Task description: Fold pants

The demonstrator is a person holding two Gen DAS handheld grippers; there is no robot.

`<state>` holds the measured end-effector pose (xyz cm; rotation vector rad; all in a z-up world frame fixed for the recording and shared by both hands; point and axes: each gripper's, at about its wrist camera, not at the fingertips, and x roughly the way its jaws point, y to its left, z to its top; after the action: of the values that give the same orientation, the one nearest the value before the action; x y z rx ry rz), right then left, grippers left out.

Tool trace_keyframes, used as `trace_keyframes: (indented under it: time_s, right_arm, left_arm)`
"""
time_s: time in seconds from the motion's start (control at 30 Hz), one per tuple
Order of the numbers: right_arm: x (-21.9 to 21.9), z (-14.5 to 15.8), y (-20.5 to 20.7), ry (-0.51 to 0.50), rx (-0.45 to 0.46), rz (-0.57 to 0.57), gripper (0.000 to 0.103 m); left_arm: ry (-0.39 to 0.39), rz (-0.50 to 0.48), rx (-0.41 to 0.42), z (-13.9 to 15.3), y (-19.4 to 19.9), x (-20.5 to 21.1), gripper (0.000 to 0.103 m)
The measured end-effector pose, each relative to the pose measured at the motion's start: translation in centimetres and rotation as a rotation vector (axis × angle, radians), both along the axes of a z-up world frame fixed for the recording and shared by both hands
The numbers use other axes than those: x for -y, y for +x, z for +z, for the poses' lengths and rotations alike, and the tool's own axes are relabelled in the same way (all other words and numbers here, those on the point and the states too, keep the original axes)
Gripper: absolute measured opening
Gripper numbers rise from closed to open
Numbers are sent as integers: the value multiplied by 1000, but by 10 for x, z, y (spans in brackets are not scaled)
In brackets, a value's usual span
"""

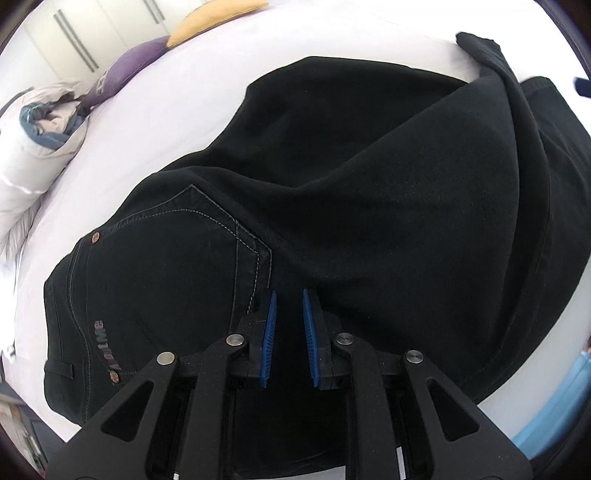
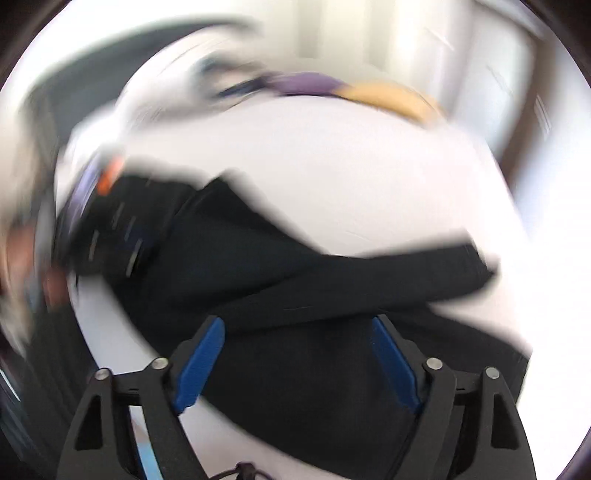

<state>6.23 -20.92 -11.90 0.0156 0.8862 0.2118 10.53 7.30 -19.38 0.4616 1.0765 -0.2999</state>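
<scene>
One lengthwise fold looks done, as the black pants [image 1: 332, 192] lie leg over leg on the white bed [image 1: 177, 96], the left tool [image 1: 289, 295] narrowly pinching denim, the right tool [image 2: 298, 325] spread wide and empty, crosswise folds remaining.

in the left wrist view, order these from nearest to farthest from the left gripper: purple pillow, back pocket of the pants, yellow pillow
From the left gripper:
1. back pocket of the black pants, just left of the fingertips
2. purple pillow, far upper left on the bed
3. yellow pillow, beyond it at the top edge
</scene>
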Motion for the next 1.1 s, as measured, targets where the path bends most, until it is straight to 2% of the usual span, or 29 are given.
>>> trace_keyframes:
  time_s: [0.07, 0.1, 0.13, 0.2, 0.3, 0.43, 0.57, 0.7, 0.73, 0.83, 0.9, 0.97, 1.1]
  right_arm:
    - [88, 1, 21, 382, 6, -196, 80]
    - [120, -1, 29, 477, 14, -286, 80]
    - [141, -4, 36, 512, 19, -338, 79]
    - [167, -14, 52, 585, 23, -368, 78]
    - [185, -39, 76, 665, -51, -431, 73]
    - [195, -68, 91, 746, -116, -500, 72]
    - [192, -73, 98, 771, -115, -491, 70]
    - [187, -73, 101, 785, -128, -475, 50]
    - [186, -73, 102, 761, -140, -479, 48]
    - [196, -76, 97, 721, -181, -566, 48]
    - [205, -69, 86, 720, -146, -612, 48]
    - [204, -57, 79, 751, -104, -585, 48]
    - [198, -56, 85, 805, -115, -549, 48]
  left_arm:
    - [-17, 11, -14, 0, 0, -2, 14]
    - [-27, 16, -23, 1, 1, -6, 14]
    - [-34, 21, -32, 2, 0, -10, 14]
    - [-37, 30, -46, 2, 6, -12, 14]
    - [-24, 30, -50, 3, 12, -15, 14]
    - [-29, 42, -55, 0, 9, -11, 14]
    - [-31, 43, -58, -1, 6, -14, 14]
    - [-26, 42, -52, -4, 3, -13, 14]
    - [-26, 42, -50, -5, 2, -12, 14]
    - [-29, 45, -46, -6, 0, -13, 14]
    - [-30, 43, -46, -7, -1, -15, 14]
    - [-29, 39, -46, -7, -2, -15, 14]
    - [-25, 36, -50, -6, -4, -15, 14]
